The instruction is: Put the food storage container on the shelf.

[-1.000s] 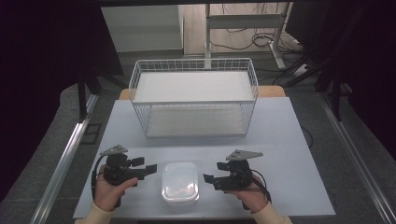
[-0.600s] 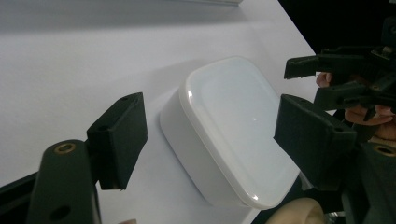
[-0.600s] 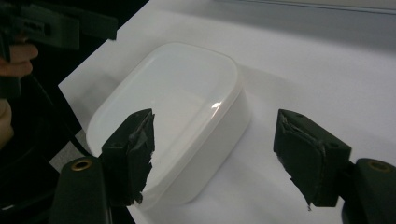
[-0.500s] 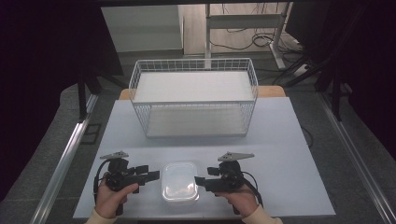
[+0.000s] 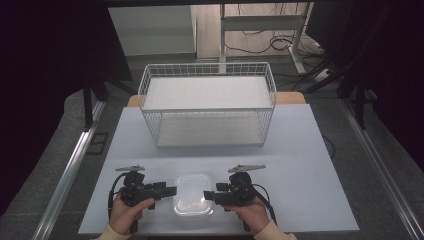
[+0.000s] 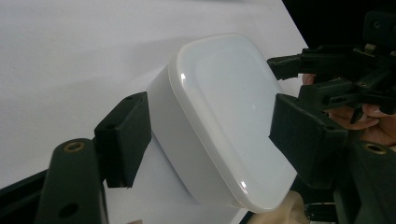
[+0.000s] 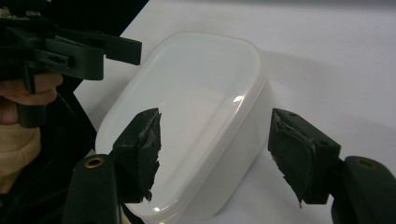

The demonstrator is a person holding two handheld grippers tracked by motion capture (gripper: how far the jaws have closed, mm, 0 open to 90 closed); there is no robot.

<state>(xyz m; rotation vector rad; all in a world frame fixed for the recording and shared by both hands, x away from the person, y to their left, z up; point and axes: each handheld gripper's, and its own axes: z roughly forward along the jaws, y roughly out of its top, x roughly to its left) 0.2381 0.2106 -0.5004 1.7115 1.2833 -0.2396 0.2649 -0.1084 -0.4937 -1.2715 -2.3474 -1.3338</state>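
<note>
A: Start with the room. Dark all round, with 1 white wire basket (image 5: 207,102) at the far end of the pale table (image 5: 310,165).

B: And the lidded plastic container (image 5: 193,194)?

A: At the near edge, well apart from the basket and between the 2 tools. It looks light, stiff-walled and glossy, so likely slippery. I'd take it by the 2 opposite short sides, below the lid rim.

B: Jaws?

A: The left gripper (image 5: 169,190) is spread wide and has just been narrowing, with 1 end of the box between its pads, though not pinched. The right gripper (image 5: 209,196) is likewise spread and narrowing around the other end, with a gap showing.
</note>
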